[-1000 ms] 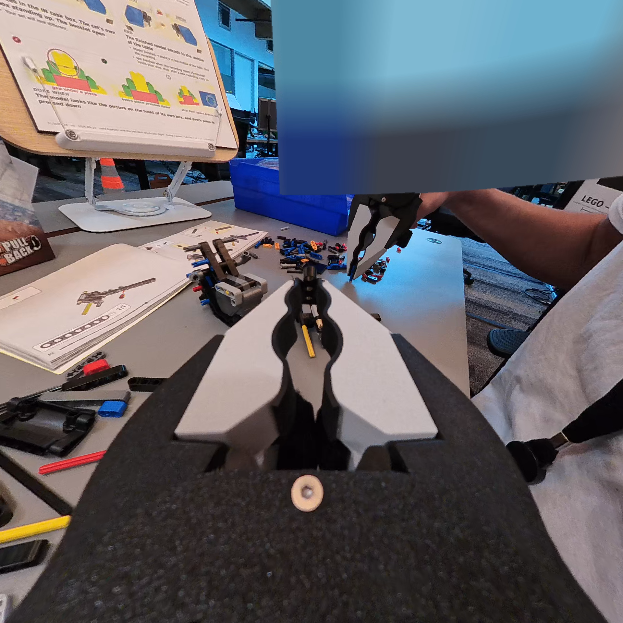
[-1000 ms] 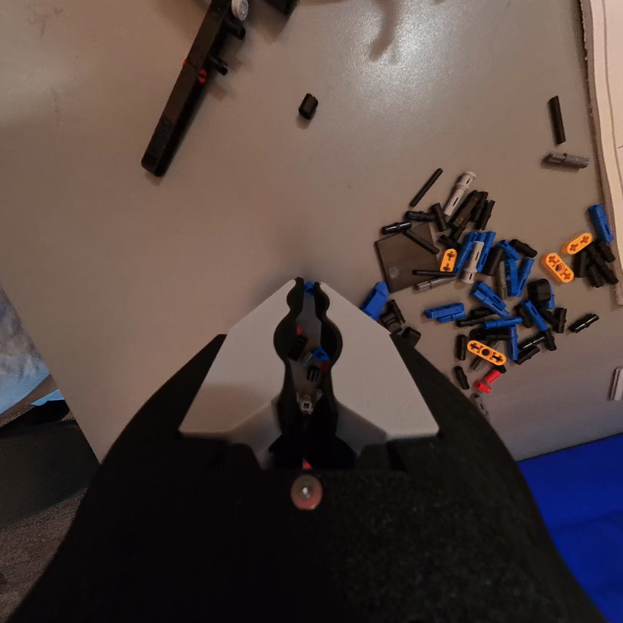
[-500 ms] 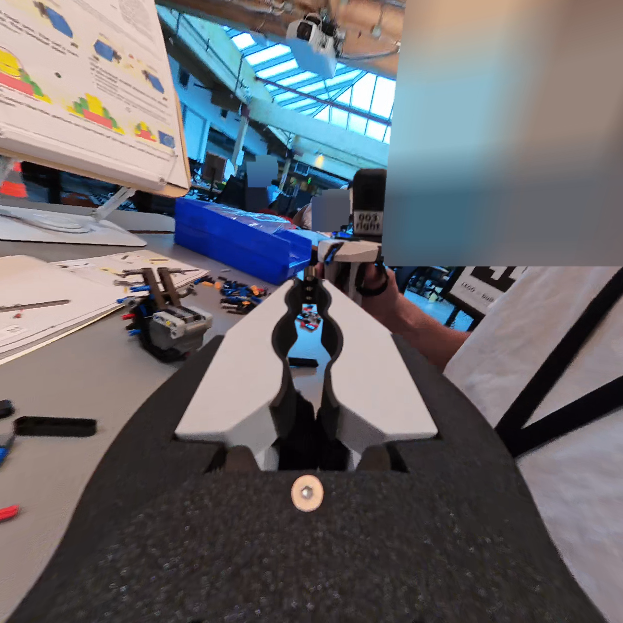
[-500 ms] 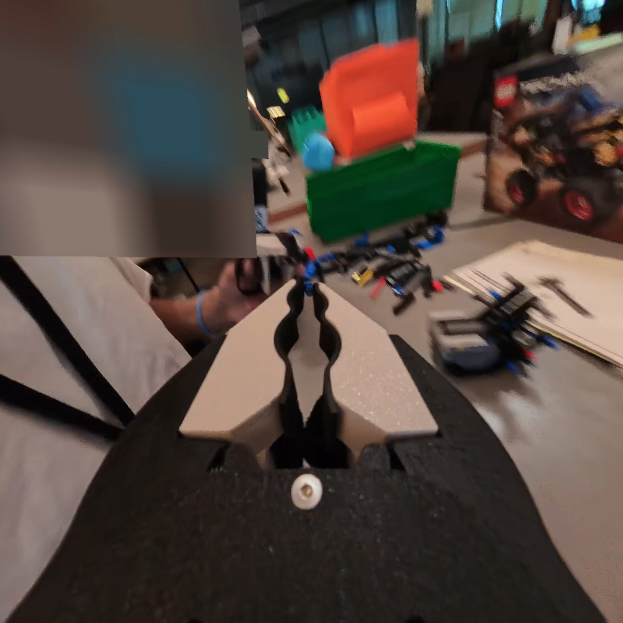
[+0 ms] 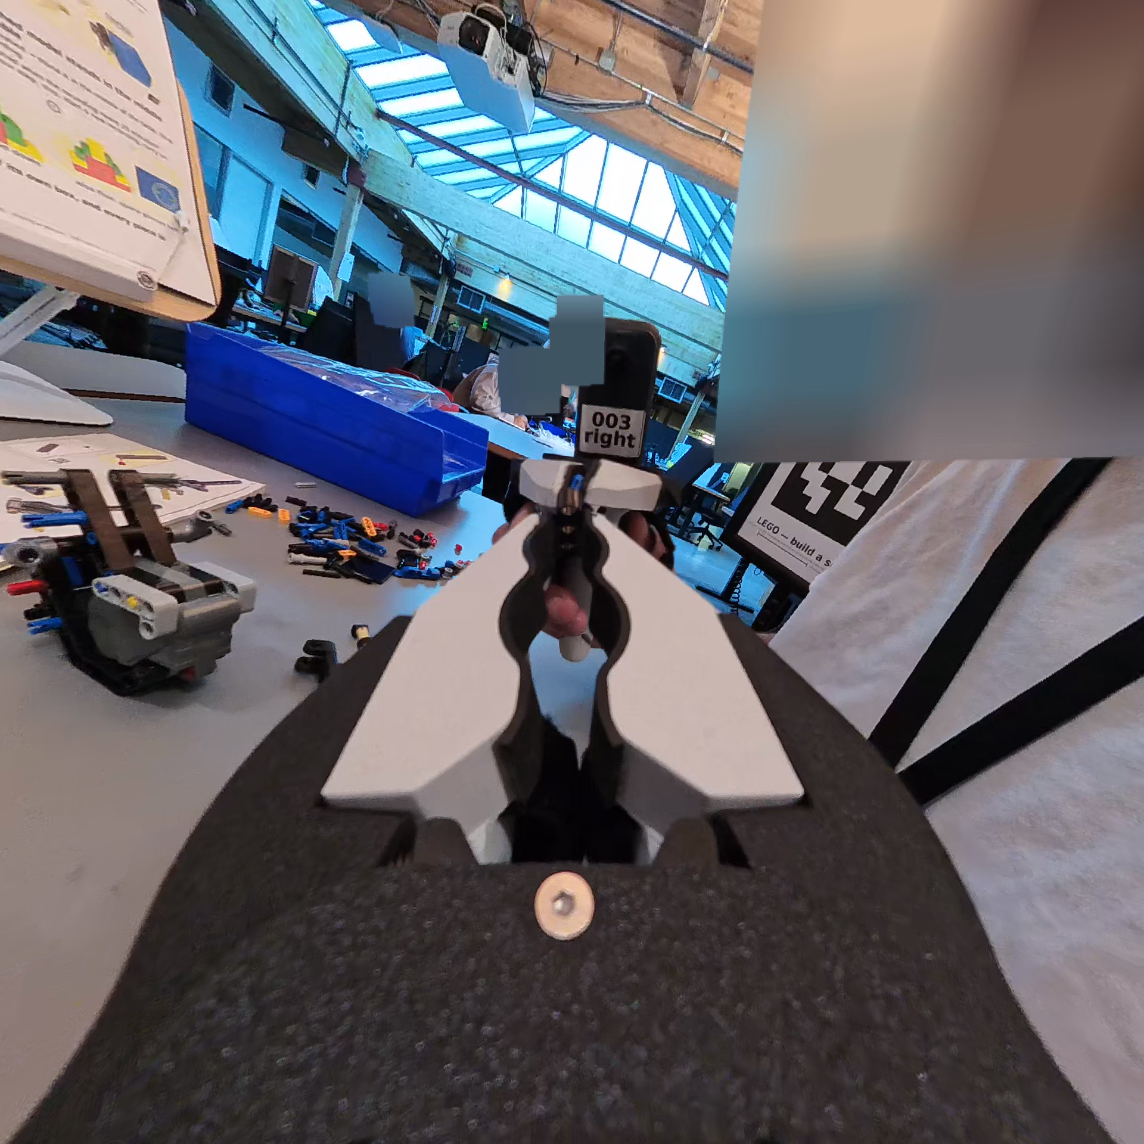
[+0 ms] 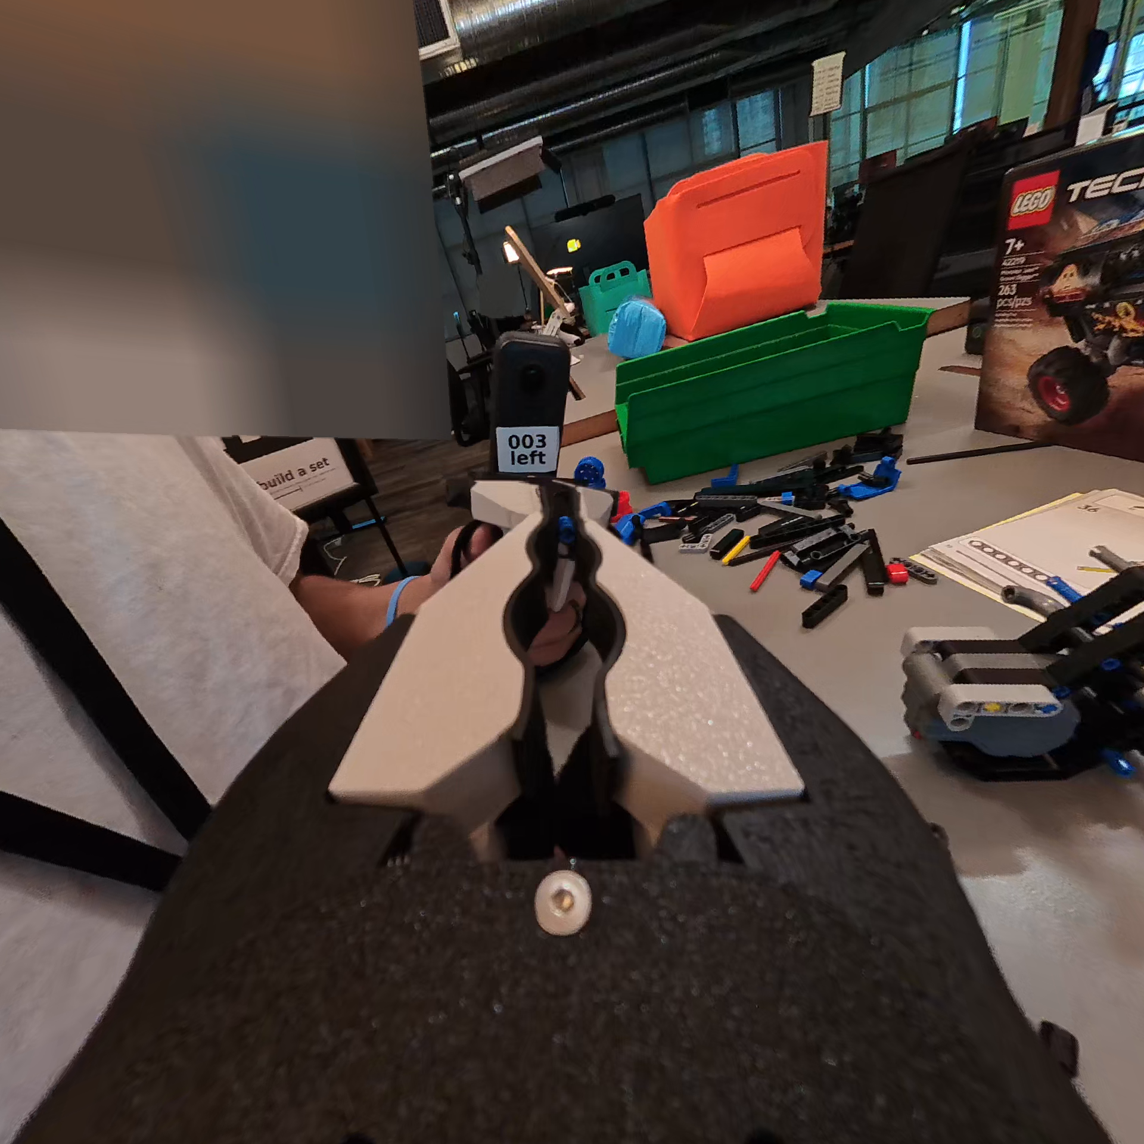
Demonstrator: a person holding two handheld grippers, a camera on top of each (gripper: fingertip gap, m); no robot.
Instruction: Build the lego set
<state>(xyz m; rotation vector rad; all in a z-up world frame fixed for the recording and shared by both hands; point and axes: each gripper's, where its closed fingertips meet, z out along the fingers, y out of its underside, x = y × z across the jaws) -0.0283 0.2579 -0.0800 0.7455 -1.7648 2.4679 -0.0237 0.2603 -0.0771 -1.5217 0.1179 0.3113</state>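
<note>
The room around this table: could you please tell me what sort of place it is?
Probably a large open workshop or lab hall: skylights over timber beams, parts bins on long tables, other workstations behind.

A large open workshop hall, as we see it

We note slanted glass skylights point(image 5: 594, 186) over exposed timber ceiling beams point(image 5: 650, 68), grey worktables point(image 6: 928, 619), and a blue plastic parts bin point(image 5: 328, 415) beside a green plastic one point(image 6: 767, 384).

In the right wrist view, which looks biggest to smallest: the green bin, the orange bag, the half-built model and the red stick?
1. Green bin
2. Orange bag, close behind
3. Half-built model, enlarged by nearness and cut off
4. Red stick
</note>
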